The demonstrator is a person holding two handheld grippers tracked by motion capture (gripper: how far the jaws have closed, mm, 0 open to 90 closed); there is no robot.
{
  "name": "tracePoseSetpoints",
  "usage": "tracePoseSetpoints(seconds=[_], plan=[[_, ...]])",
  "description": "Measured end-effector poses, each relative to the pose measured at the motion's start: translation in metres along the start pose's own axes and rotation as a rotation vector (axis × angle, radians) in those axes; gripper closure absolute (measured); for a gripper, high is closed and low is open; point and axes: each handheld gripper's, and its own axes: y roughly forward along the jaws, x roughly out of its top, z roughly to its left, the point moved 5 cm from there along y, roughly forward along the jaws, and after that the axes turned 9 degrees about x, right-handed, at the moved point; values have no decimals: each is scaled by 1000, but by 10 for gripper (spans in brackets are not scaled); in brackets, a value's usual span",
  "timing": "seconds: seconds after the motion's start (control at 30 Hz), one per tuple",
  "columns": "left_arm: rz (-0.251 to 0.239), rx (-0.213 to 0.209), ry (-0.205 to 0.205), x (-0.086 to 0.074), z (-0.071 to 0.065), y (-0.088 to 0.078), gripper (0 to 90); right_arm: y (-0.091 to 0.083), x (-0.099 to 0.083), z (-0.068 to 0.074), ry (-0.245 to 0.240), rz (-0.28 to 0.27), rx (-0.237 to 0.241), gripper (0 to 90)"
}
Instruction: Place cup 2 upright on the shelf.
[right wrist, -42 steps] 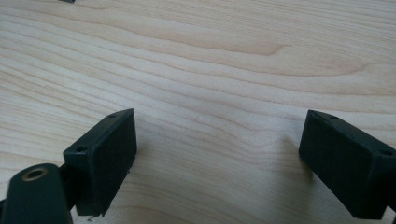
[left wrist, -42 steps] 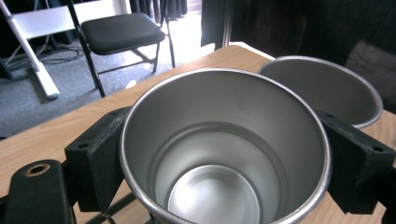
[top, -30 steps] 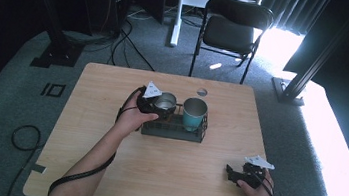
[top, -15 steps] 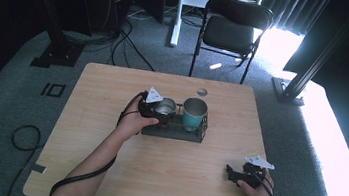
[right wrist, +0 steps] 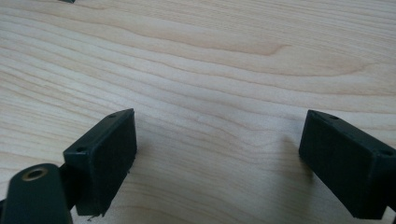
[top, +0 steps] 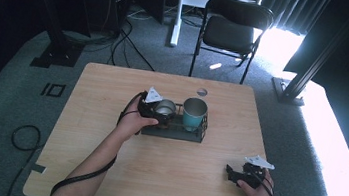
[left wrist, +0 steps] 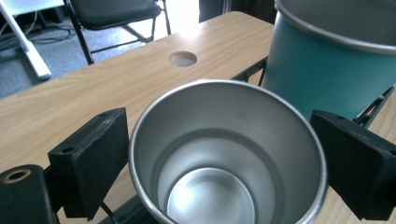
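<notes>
A bare steel cup (top: 165, 108) stands in a black wire rack (top: 173, 132) at the middle of the table, just left of a teal cup (top: 194, 113). My left gripper (top: 161, 111) reaches in from the left with its jaws on either side of the steel cup (left wrist: 224, 154). The jaws have just been opening, and the pads (left wrist: 93, 158) stand slightly off the cup's wall. The teal cup (left wrist: 327, 70) rises close behind on the right. My right gripper (top: 232, 173) rests near the table's front right corner, open (right wrist: 219, 158) over bare wood.
A round cable hole (top: 202, 92) lies in the tabletop behind the rack. A black folding chair (top: 231, 29) stands beyond the far edge of the wooden table (top: 103, 170). The left gripper's cable (top: 82, 180) trails along the forearm.
The left hand and the steel cup have sunk slightly toward the rack. The right hand has not moved.
</notes>
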Motion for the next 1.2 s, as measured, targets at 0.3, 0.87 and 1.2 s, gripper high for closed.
tracePoseSetpoints(seconds=[0.3, 0.87, 1.2], plan=[[-39, -6, -11, 6, 3, -16, 35, 0, 0, 0, 0, 0, 0, 108], [-77, 51, -80, -1, 33, -52, 35, 0, 0, 0, 0, 0, 0, 108], [-71, 82, -107, -12, 48, -65, 36, 0, 0, 0, 1, 0, 0, 108]])
